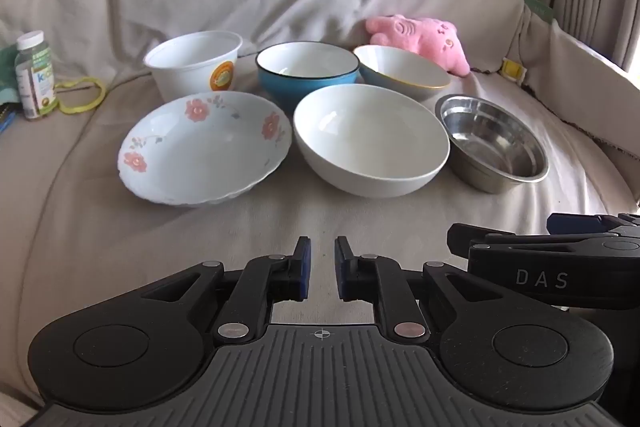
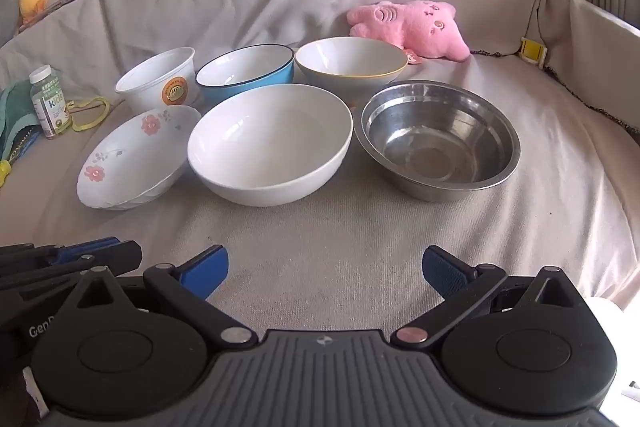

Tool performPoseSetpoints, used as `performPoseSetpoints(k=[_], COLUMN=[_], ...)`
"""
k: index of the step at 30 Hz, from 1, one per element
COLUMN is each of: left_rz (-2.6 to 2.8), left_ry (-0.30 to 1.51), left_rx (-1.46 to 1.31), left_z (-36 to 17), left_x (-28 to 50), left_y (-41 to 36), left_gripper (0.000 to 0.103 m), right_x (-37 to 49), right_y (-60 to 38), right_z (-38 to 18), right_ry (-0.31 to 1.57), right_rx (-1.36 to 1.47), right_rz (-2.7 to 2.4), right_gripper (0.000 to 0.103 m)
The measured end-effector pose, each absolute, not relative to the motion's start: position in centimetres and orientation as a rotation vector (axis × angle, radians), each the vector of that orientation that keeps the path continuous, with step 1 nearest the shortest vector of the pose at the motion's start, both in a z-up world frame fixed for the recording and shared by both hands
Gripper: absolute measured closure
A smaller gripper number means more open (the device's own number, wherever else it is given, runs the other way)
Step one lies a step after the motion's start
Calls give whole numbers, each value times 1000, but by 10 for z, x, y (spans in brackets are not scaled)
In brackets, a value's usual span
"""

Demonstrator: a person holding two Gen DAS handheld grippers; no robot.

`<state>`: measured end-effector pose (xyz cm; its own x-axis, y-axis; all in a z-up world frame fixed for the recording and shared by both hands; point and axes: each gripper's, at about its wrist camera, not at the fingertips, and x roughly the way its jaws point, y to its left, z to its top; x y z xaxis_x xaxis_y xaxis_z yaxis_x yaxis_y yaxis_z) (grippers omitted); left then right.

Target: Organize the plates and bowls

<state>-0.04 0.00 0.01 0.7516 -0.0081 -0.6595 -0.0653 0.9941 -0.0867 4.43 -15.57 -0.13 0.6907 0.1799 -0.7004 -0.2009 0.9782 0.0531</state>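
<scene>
Sitting mouths-up, steel bowl (image 2: 440,139) beside white bowl (image 2: 268,143), left claw (image 1: 322,267) together, right claw (image 2: 325,269) apart, empty.

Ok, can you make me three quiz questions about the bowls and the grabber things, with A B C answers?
1. Where is the metal bowl?
A. right end of the front row
B. back row, middle
C. inside the white bowl

2. What colour is the soft toy behind the bowls?
A. green
B. pink
C. black

3. How does the right hand-held gripper stand?
A. shut on a bowl
B. open, holding nothing
C. shut on the toy

Answers:
1 A: it sits right of the big white bowl, nearest the camera's row.
2 B: the plush is plainly pink.
3 B: its blue pads are wide apart with only cloth between them; the left hand-held gripper is the shut one.
</scene>
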Motion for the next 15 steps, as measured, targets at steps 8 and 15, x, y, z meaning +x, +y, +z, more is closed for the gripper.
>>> performPoseSetpoints(k=[8,15], left_rz=[33,26], left_ry=[730,738], left_rx=[-111,-114], left_z=[-11,-2], left_x=[1,1], left_y=[2,2], left_gripper=[88,88], right_x=[46,37], right_y=[-154,-157], right_z=[-3,-6], right_ry=[774,787], right_rx=[-30,-35], right_rz=[226,211], right_gripper=[0,0])
